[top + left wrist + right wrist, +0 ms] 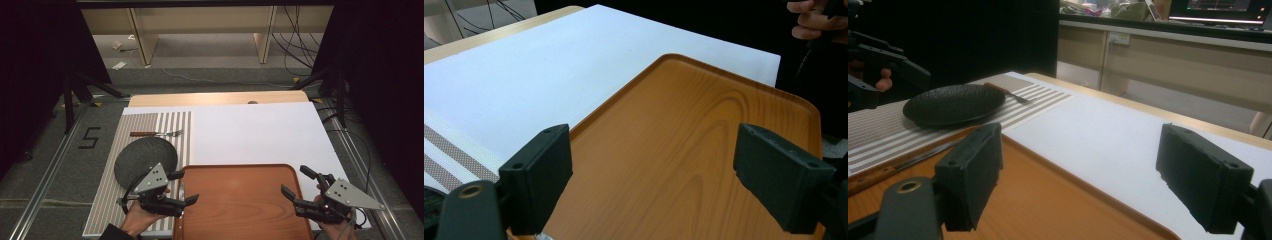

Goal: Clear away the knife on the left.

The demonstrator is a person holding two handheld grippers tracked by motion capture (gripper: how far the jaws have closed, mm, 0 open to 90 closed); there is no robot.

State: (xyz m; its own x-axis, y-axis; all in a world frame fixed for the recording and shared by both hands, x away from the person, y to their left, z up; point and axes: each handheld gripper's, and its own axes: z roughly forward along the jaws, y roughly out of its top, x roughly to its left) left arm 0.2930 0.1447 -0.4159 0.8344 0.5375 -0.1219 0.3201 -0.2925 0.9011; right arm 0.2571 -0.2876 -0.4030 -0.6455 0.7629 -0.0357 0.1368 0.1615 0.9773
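So, both your grippers sit at the bottom of the high view, flanking the wooden tray (245,200). Left gripper (182,187) is at the tray's left edge, jaws wide, nothing between them; its own view looks across the bare tray floor toward the far rim. Right gripper (297,184) is at the tray's right edge, jaws also wide and empty, hovering over the corner where tray meets the white sheet (260,135).

Tray lies at lower centre of the high view, near edge of the tabletop, overlapping the white sheet. Left of it is the striped placemat (107,200) with a black plate (145,157) on it and a fork (157,133) beyond the plate, upper left of the mat. A wood-handled knife (883,175) lies along the tray's left edge, seen lower left in the right gripper view.

Step looks like approach for a two-sided grasp of the tray, not yet gripped. Next move likely calls for lowering each gripper so one jaw goes under the rim, then closing both together; watch the knife beside the left rim, it may get nudged.
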